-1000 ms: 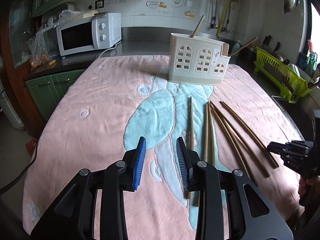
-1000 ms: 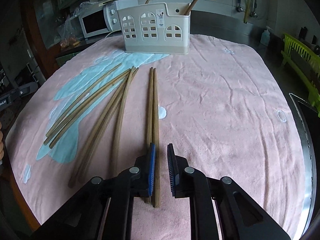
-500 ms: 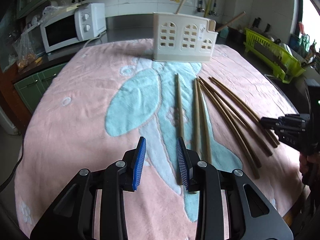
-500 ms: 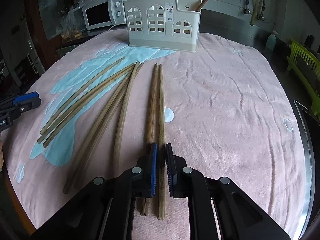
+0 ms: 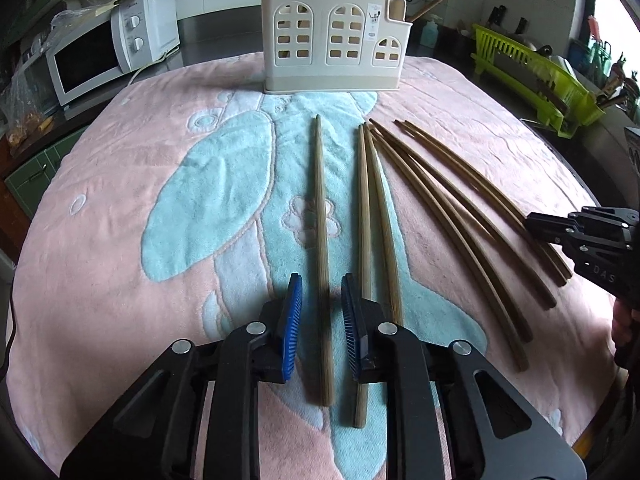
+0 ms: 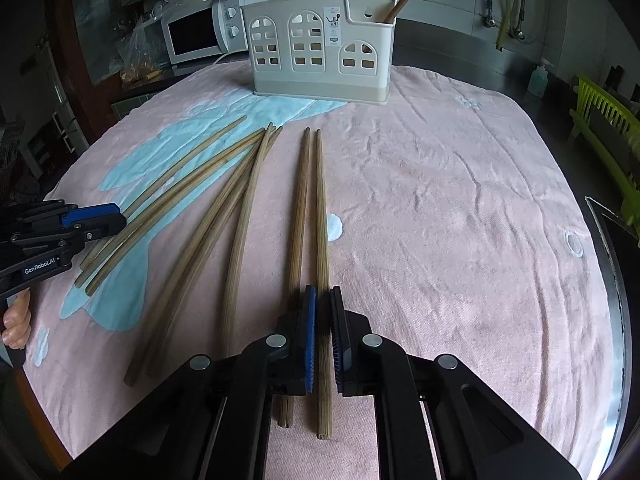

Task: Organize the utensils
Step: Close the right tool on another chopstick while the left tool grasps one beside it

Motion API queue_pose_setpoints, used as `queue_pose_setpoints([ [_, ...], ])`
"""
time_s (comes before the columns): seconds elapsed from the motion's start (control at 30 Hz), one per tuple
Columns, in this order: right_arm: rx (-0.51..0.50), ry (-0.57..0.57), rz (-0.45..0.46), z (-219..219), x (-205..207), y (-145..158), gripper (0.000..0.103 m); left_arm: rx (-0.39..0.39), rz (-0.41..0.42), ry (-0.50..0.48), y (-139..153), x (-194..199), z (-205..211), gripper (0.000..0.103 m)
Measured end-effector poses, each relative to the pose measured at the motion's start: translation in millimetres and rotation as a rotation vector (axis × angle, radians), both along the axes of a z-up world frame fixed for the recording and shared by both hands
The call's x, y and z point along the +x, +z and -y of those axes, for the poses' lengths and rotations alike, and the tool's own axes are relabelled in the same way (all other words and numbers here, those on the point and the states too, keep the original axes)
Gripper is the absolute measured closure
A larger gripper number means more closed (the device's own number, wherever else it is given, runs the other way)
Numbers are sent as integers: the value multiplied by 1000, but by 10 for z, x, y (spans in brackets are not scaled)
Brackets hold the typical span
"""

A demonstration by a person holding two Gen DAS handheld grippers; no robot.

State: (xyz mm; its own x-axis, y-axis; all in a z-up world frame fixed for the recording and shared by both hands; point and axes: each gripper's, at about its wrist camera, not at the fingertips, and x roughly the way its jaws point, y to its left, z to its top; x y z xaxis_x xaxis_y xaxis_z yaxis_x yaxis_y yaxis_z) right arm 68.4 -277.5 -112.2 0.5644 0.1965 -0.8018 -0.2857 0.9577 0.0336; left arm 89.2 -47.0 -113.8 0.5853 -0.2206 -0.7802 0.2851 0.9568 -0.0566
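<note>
Chopsticks lie loose on a pink and blue towel covering the table, eight in all, fanned out with narrow tips toward a cream holder standing at the far edge

Holder has arched window cut-outs; two more sticks stand in it, leaning out of the top

Left gripper: fingers spread, blue pads either side of the leftmost chopstick, not touching it. That stick lies alone, apart from the next pair, which lie just beside the right finger

Right gripper: fingers drawn close together around the rightmost chopstick, blue pads pinching or very nearly pinching it; its neighbour passes just outside the left pad. Both sticks lie flat on the towel

Middle four sticks cross and overlap near their tips

Beyond the table: white microwave at left, lime green dish rack at right
</note>
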Motion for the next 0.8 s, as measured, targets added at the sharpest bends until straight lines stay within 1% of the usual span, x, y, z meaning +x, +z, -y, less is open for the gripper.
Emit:
queue_pose_setpoints([
  [0.13,-7,-1,5,-12,-3,-6,96,24,13,3,-11,-4,20,88],
  [0.2,-15,-2,11,-26,-9,-10,96,27,13,5,-10,-10,23,88],
  [0.27,-24,-4,17,-40,-17,-12,96,38,12,18,-5,-4,28,95],
  [0.3,-24,-6,19,-41,-20,-12,96,37,11,23,-2,0,18,96],
  [0.4,-17,-17,26,-29,-47,13,96,11,2,37,14,7,-23,97],
  [0.5,-15,-19,38,-16,-84,55,96,2,12,42,37,-11,-38,98],
  [0.63,-11,-17,52,-2,-132,141,96,-30,57,40,166,-66,-64,98],
  [0.8,-15,-17,52,-1,-154,162,96,-66,116,44,372,-132,-102,98],
])
